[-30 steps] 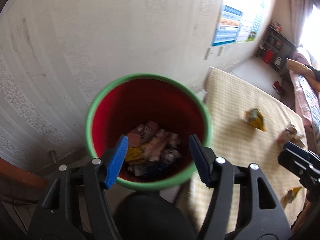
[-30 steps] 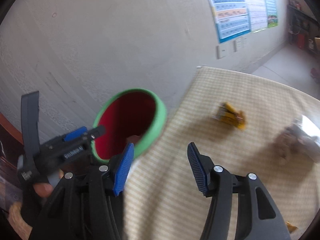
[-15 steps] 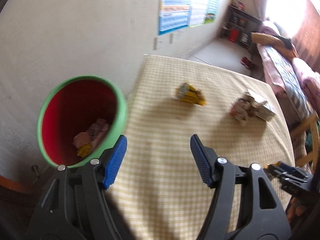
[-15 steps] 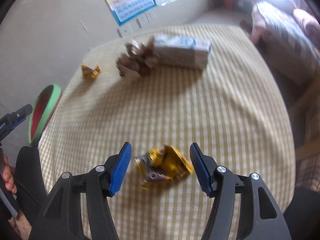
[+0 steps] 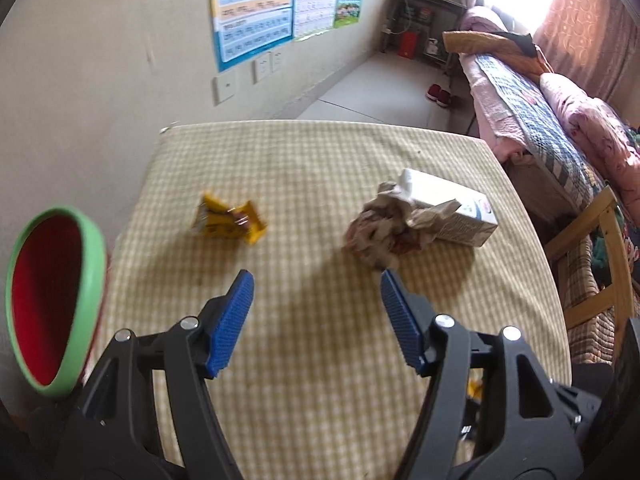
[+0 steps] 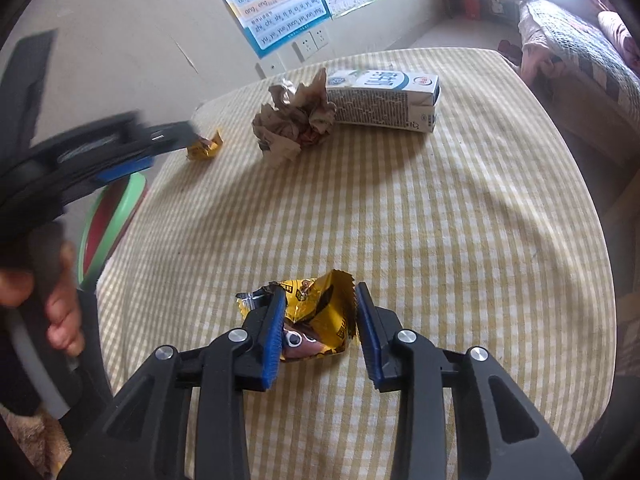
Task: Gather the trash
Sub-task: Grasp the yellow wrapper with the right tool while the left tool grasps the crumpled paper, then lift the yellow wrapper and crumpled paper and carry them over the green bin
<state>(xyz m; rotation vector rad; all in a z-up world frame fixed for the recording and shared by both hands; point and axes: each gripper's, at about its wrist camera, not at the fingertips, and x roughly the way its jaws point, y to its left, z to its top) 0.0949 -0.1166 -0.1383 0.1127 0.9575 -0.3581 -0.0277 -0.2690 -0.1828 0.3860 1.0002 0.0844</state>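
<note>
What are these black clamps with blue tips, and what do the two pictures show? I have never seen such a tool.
There is no robot here. A person holds a hand tool with two fingers in each hand, and a wide-angle camera on each tool looks forward along its fingers.

The left gripper is seen from its own camera: its jaws stand apart over the checked tablecloth, with nothing between them.

In the right camera's picture, the right gripper is closing its jaws on a yellow wrapper, and both pads touch it already.

Still on the cloth are a second yellow wrapper, a ball of crumpled paper and a milk carton beside that ball. The red bin with a green rim stands off the table's left edge; it is for the trash.
</note>
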